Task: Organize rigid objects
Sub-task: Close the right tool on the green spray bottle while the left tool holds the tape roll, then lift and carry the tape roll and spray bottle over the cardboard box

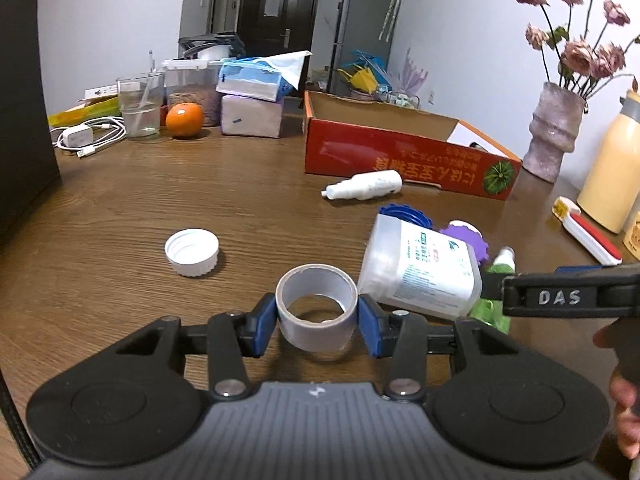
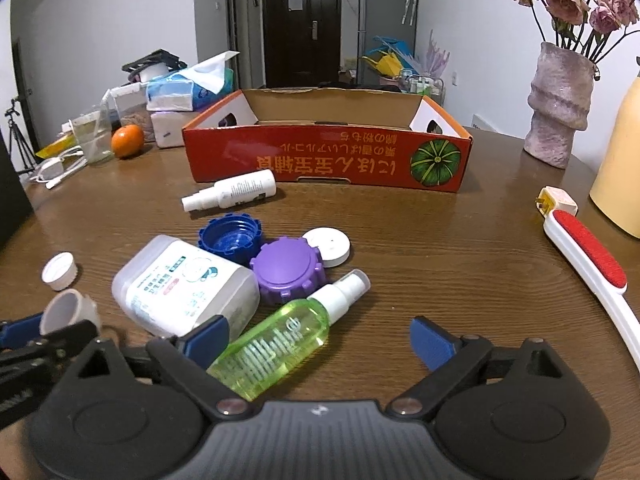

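Observation:
My left gripper (image 1: pixel 316 324) is shut on a grey tape roll (image 1: pixel 316 312), its blue pads pressing both sides; the roll (image 2: pixel 68 310) also shows at the right wrist view's left edge. My right gripper (image 2: pixel 320 340) stands open over a lying green spray bottle (image 2: pixel 276 344), whose body is close to the left pad while the right pad is well apart. Beside it lie a white jar (image 2: pixel 184 288), a blue cap (image 2: pixel 230 240), a purple cap (image 2: pixel 286 272), a white lid (image 2: pixel 328 246) and a white spray bottle (image 2: pixel 232 192). A white cap (image 1: pixel 192 252) sits alone.
An open red cardboard box (image 2: pixel 328 156) stands behind the items. A red lint brush (image 2: pixel 588 268), a vase of flowers (image 2: pixel 560 100) and a yellow flask (image 2: pixel 620 168) are at the right. An orange (image 2: pixel 127 141), a glass, tissue boxes and a charger cable crowd the far left.

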`<state>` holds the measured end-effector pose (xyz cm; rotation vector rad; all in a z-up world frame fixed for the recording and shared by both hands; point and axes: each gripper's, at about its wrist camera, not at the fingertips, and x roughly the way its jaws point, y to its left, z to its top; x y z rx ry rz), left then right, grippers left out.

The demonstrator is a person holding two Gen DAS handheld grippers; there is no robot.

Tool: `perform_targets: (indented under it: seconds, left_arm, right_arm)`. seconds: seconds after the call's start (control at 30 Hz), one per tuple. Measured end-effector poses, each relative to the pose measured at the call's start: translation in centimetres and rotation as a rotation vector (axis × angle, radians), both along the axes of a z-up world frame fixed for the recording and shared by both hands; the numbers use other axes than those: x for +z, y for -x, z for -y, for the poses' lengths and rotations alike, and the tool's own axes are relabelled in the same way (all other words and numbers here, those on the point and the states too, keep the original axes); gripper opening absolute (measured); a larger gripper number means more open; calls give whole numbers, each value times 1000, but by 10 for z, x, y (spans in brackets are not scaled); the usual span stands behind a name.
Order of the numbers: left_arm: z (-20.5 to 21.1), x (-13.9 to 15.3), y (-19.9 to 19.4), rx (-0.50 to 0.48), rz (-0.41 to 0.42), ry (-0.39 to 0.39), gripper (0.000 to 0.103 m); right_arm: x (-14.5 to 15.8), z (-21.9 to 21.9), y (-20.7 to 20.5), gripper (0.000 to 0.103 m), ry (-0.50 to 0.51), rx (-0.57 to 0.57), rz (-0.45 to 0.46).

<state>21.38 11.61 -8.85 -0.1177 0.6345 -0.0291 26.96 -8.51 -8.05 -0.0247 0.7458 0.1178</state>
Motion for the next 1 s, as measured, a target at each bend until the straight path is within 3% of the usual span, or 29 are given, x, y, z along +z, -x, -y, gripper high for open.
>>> perform_targets:
  seconds: [0.33,0.5,0.73,1.0]
  left_arm:
    - [-5,1,2,7,9,16,45]
    - [-4,1,2,10,7,14,45]
    - [-3,1,2,19,8,8,45]
    - [-2,2,1,29,9,-5,45]
  right_arm:
    - [-12,5,8,81,32,-1,-32]
    - [-16,15,15,69,27,3,-34]
    - [-20,32,19,32,-32,9,30]
    - [-18,40,20,30,-57,21,22]
